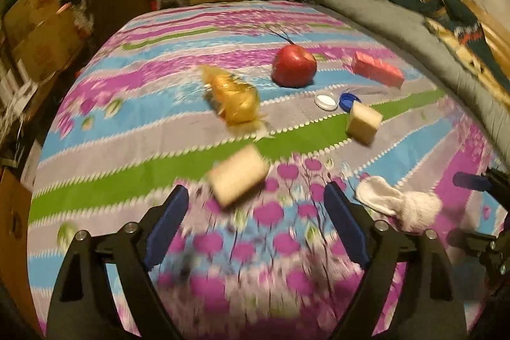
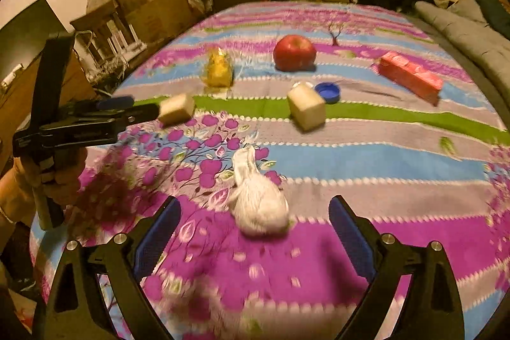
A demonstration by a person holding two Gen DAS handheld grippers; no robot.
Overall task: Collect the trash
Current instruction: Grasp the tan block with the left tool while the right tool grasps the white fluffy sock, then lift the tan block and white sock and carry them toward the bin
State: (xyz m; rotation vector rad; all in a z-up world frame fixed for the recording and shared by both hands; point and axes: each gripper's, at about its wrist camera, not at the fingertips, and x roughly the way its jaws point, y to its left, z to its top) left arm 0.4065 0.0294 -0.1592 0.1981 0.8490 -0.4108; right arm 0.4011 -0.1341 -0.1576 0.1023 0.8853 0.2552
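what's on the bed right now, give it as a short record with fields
surface: striped floral bedspread
left gripper: open, empty, near foam block ahead
right gripper: open, empty, white crumpled wad between its fingers' line
other items: second foam block, red apple, pink box, blue cap, white cap, yellow wrapped bundle
grasped: nothing

Motion blur smears the near bedsheet (image 1: 242, 276), and the white cap (image 2: 299, 84) hides behind a block (image 2: 306, 107).
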